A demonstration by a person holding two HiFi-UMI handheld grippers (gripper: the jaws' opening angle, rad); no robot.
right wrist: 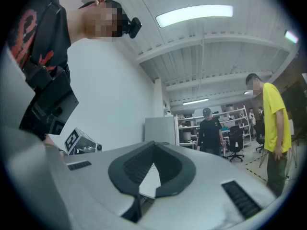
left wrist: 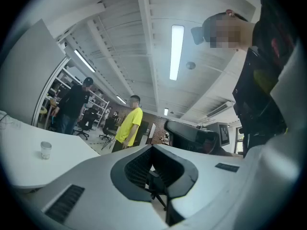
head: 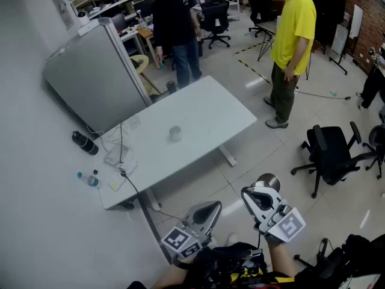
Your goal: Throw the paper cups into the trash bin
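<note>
- I see one cup standing alone near the middle of the white table, seemingly upright (it's small from here).
- My left gripper and right gripper sit well short of it, jaws together, holding nothing.

White table set at an angle on the tiled floor, and one small cup stands upright near the middle of the top. Over at the table's left end, thin cables trail across the surface and drop off the near edge. Just off that end, down on the floor, a dark bottle lies on its side, with a smaller blue-capped bottle close by.
</note>
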